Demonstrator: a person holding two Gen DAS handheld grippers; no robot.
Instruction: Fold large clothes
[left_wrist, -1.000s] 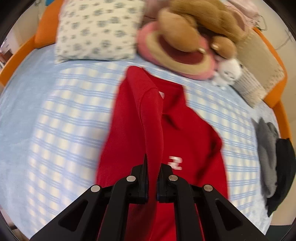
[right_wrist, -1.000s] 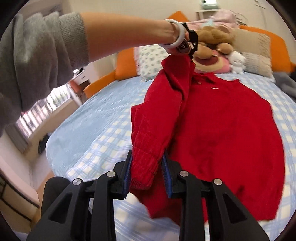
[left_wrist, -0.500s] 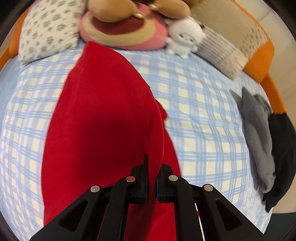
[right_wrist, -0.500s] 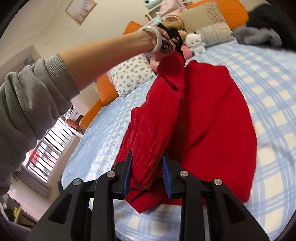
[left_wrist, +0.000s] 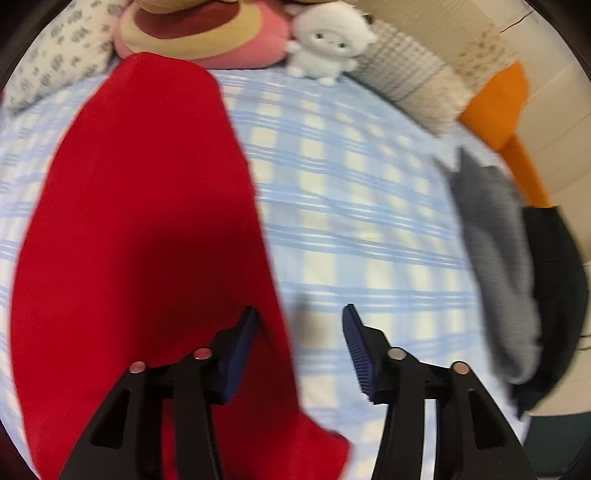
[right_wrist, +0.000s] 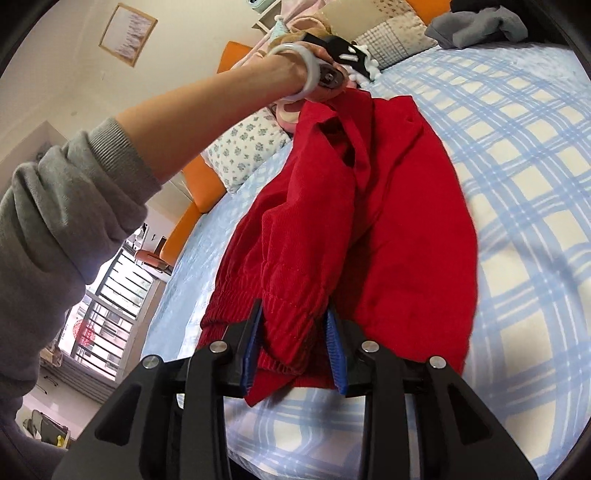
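Red knit fabric fills the left half of the left wrist view: the red sweater (left_wrist: 140, 221) is laid on the checked bed (left_wrist: 369, 221), folded lengthwise, with its top edge near the pink plush cushion (left_wrist: 199, 37) at the upper middle of the frame. A white plush toy (left_wrist: 328, 40) is seen just right of the cushion, and a grey garment (left_wrist: 495, 258) with a black garment (left_wrist: 554, 295) lies well apart at the right edge.

The left tool (left_wrist: 299, 350) is released; its jaws have just been opening, and only the sweater's right border passes between them, not pressed by the pads. In the right wrist view the right tool (right_wrist: 293, 343) is clenched on the ribbed hem (right_wrist: 291, 314) of the sweater at the lower middle, with the fabric bunched between the blue pads (right_wrist: 334, 354). The person's left hand (right_wrist: 314, 77) is seen at the upper middle, over the collar end, with a grey sleeve (right_wrist: 66, 221) at the left.

The step in hand is judged to be the laying down of the first lengthwise fold. Next, the hem should be lowered flat and released, the folded edge smoothed, and the garment then gripped again for a crosswise fold. Care is needed so that the bunched hem is not dragged out of line.
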